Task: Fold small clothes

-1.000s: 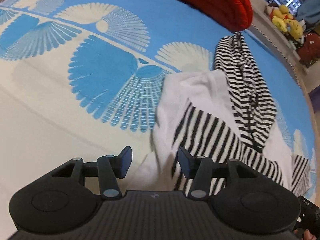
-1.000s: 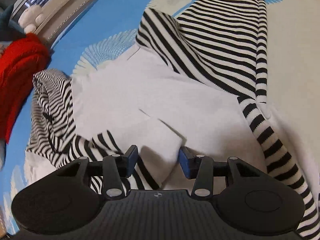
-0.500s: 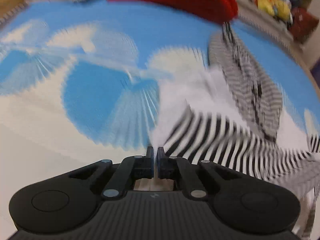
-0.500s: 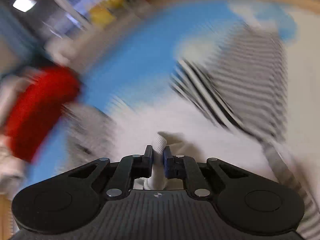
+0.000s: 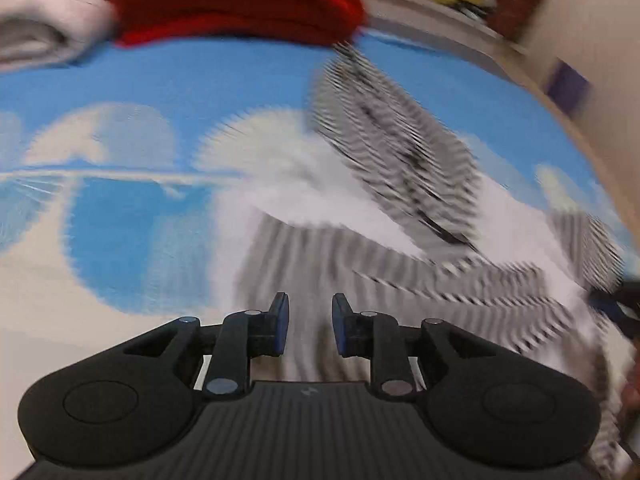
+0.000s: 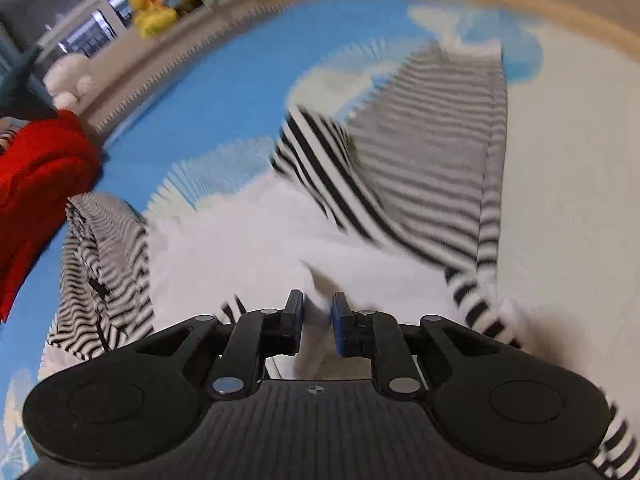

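A striped garment (image 6: 432, 160) with white lining lies rumpled on the blue-and-white mat (image 5: 132, 240). Left hand-held gripper (image 5: 307, 322) gapes; right hand-held gripper (image 6: 316, 320), parted, straddles white cloth.

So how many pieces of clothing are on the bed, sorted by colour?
Black-and-white striped garment: 1
Red garment: 1
Pale folded garment, too blurred to identify: 1
Total: 3

Two close wrist views, shared striped garment (image 5: 400, 184).
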